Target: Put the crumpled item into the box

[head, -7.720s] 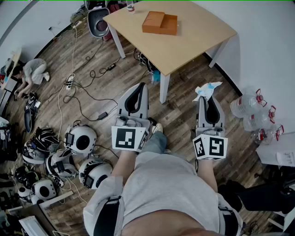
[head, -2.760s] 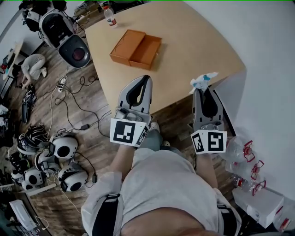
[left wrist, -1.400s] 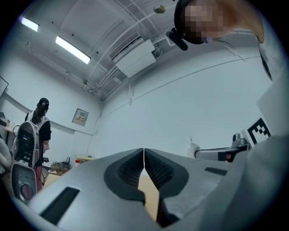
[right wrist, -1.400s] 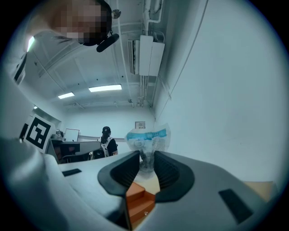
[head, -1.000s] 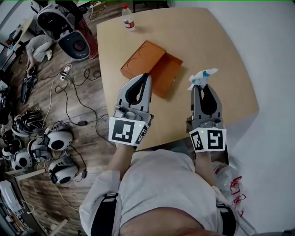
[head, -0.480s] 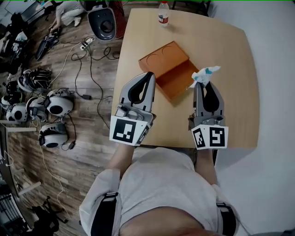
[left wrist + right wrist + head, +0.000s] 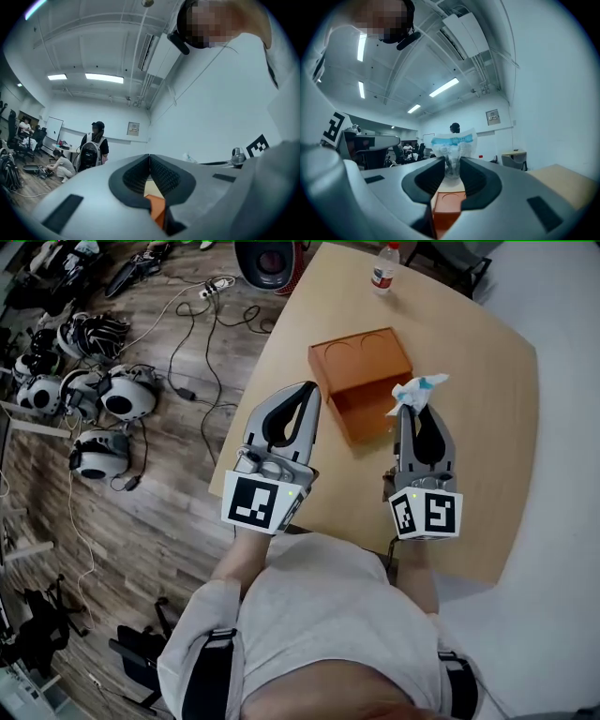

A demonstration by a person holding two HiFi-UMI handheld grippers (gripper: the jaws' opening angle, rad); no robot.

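Note:
The crumpled item (image 7: 413, 392), a white and blue wrapper, sticks up from the tips of my right gripper (image 7: 416, 410), which is shut on it. In the right gripper view the crumpled item (image 7: 452, 146) is pinched between the jaws of my right gripper (image 7: 452, 165). The orange box (image 7: 364, 381) lies open on the wooden table (image 7: 478, 381), its open half just left of the held wrapper. My left gripper (image 7: 312, 390) hovers at the box's left edge, jaws shut and empty. The left gripper (image 7: 149, 158) shows jaws meeting, with the orange box (image 7: 157, 209) below.
A water bottle (image 7: 382, 253) stands at the table's far end. On the wooden floor at left lie several white helmets (image 7: 105, 395) and cables (image 7: 202, 320). The table's near edge runs under both grippers. A person with a backpack (image 7: 92, 149) stands far off.
The table and box have come nearer and now lie under both grippers. The right gripper still holds the wrapper, now beside the box's open half.

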